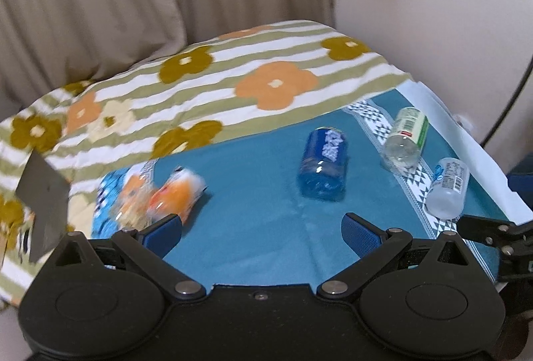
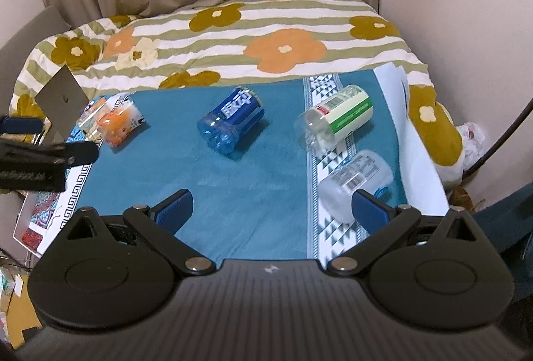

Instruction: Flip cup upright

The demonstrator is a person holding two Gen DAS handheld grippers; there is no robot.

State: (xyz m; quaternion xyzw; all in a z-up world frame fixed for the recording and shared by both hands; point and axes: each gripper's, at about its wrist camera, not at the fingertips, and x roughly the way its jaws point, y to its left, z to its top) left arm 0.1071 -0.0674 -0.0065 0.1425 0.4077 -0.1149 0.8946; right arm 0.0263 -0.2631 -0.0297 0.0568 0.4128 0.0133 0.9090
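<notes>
1. Two big surfaces filled my views: a striped quilt with orange and brown flowers (image 2: 233, 37) lay at the back, and a teal cloth with patterned borders (image 2: 253, 181) lay in front of it.
2. My left gripper (image 1: 261, 232) hung low over the teal cloth with its blue-padded fingers (image 1: 358, 232) spread wide and nothing between them.
3. My right gripper (image 2: 273, 206) hovered the same way, fingers released and empty; its right pad sat in front of the nearest cup, though I could not tell whether they touched.
4. Four cut-bottle cups lay on their sides across the cloth. The blue translucent plastic cup with white lettering (image 2: 230, 122) lay near the middle.
5. The clear cup with a green-and-white label (image 2: 334, 119) rested on the right patterned border.
6. The clear cup with a barcode label (image 2: 354, 184) lay nearest me on that same border.
7. The clear cup with an orange label (image 2: 115, 119) lay at the far left, blurred in the left wrist view.
</notes>
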